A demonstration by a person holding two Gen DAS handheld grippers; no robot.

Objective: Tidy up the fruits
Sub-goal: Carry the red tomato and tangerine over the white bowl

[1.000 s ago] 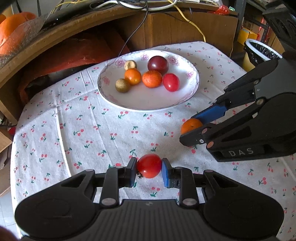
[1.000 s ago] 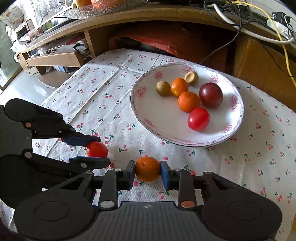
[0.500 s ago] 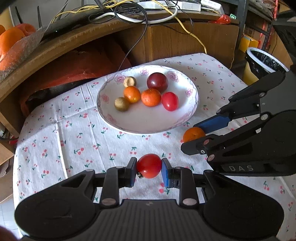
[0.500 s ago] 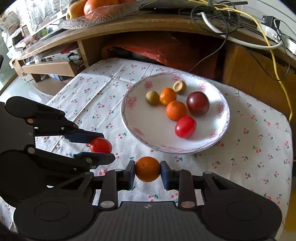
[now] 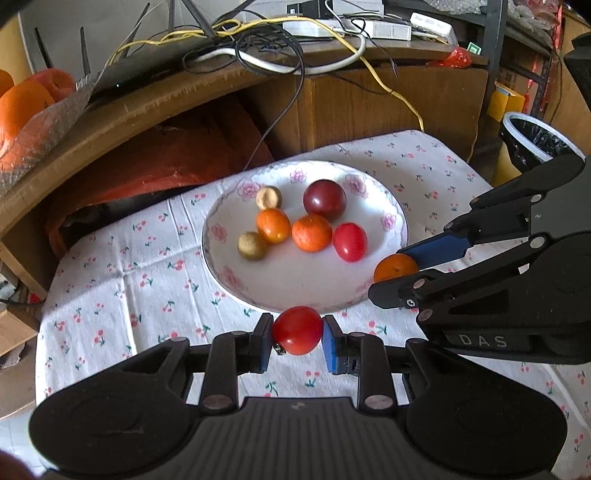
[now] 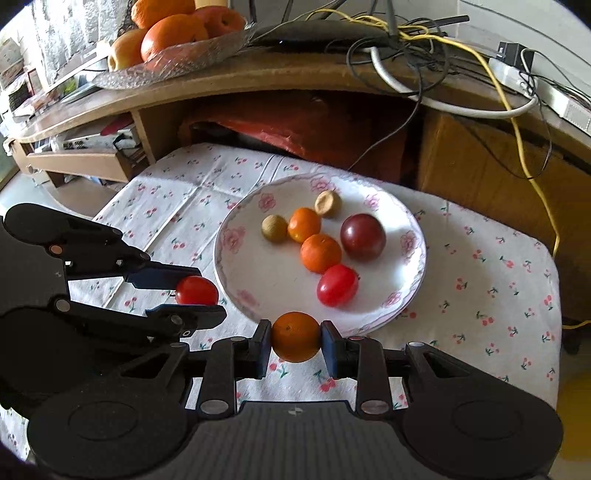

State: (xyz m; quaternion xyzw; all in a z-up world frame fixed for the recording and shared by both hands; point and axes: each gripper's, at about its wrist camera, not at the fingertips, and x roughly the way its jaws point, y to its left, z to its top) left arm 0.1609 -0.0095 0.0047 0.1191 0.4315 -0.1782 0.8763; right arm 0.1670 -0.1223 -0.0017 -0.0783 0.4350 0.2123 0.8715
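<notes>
My left gripper (image 5: 297,335) is shut on a red tomato (image 5: 297,329), held in the air just short of the near rim of a white flowered plate (image 5: 291,288). Shut on a small orange (image 6: 295,336), my right gripper (image 6: 295,341) hovers at the plate's (image 6: 258,273) near rim. Each view shows the other gripper from the side: the orange (image 5: 393,267) at the right, the tomato (image 6: 196,290) at the left. On the plate lie a dark plum (image 5: 324,200), two small oranges (image 5: 311,232), a red tomato (image 5: 349,242) and two brown longans (image 5: 252,245).
The plate sits on a small table with a cherry-print cloth (image 5: 129,258). Behind it rises a wooden desk (image 5: 155,99) with tangled cables (image 5: 266,48) and a glass dish of large oranges (image 6: 166,33). A lined bin (image 5: 535,140) stands at the right.
Both grippers have risen and drawn closer to the plate's near rim, each still holding its fruit. The fruits on the plate have stayed put.
</notes>
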